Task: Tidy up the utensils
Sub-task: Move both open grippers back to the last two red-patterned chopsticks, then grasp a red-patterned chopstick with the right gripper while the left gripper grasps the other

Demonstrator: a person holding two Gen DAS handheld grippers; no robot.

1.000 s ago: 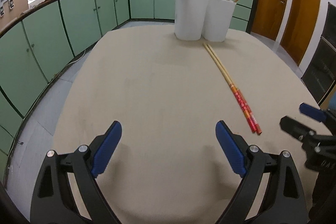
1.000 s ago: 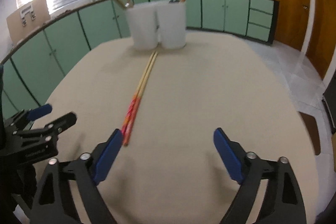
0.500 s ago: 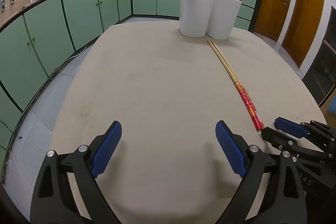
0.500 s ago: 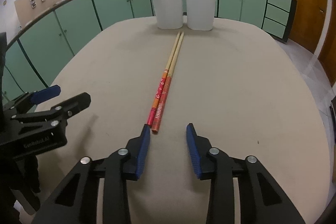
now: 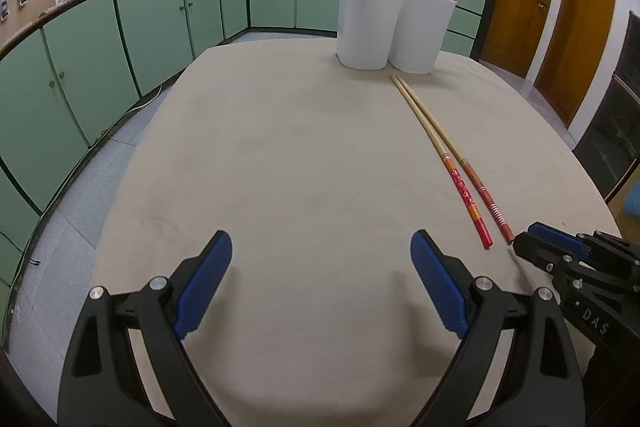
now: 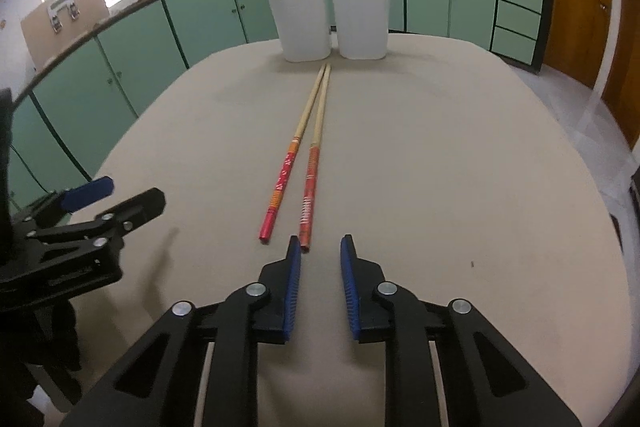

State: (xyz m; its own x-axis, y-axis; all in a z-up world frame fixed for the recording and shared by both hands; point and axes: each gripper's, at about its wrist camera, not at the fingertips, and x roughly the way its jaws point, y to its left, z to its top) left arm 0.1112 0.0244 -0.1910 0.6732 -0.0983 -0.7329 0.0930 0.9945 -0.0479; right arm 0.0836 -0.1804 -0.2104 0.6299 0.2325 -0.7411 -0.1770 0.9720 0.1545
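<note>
Right gripper (image 6: 320,247): jaws just narrowed, small gap, nothing between; red chopstick (image 6: 310,195) end just ahead. Left gripper (image 5: 320,259) spread wide, nothing held. Partial lettering "DAS" on right gripper body.

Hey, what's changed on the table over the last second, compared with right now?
The right gripper has just been closing its jaws from wide to a narrow gap and has come up to the red ends of the two chopsticks; nothing is between the pads yet. The chopsticks' near ends have spread slightly. The left gripper stayed open and empty, and the white holder stayed put.
</note>
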